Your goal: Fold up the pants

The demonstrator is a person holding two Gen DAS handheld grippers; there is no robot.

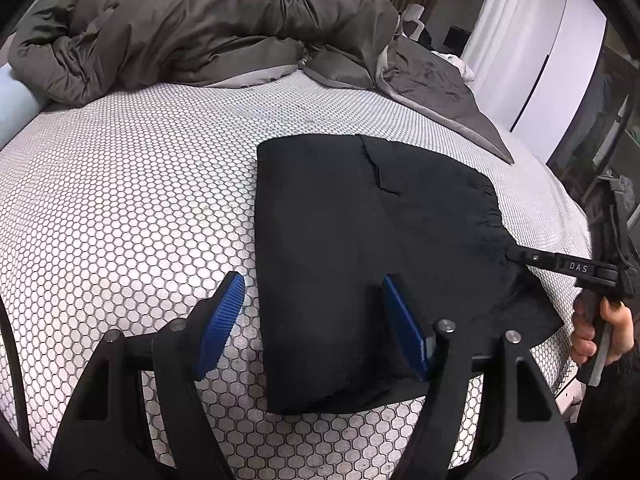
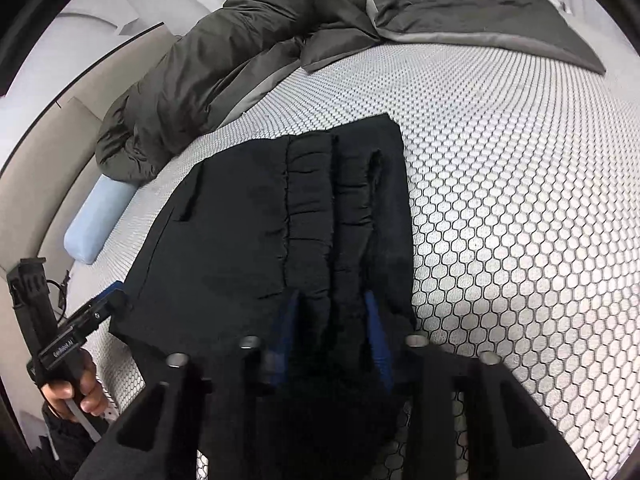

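Black pants (image 1: 360, 248) lie folded into a compact stack on the honeycomb-patterned mattress (image 1: 140, 200). My left gripper (image 1: 314, 318) is open, its blue pads (image 1: 222, 318) straddling the near left edge of the stack without holding it. In the right wrist view the pants (image 2: 248, 240) show their gathered waistband (image 2: 332, 200). My right gripper (image 2: 332, 320) is shut on a bunch of the waistband fabric. From the left wrist view it (image 1: 516, 258) meets the stack's right edge. The left gripper also shows in the right wrist view (image 2: 108, 300) at the stack's left corner.
A rumpled olive-grey duvet (image 1: 200, 28) is piled along the far side of the bed. A grey sheet (image 1: 440, 84) lies at the back right. A light blue pillow (image 2: 100, 220) sits at the mattress edge. White curtains (image 1: 504, 32) hang to the right.
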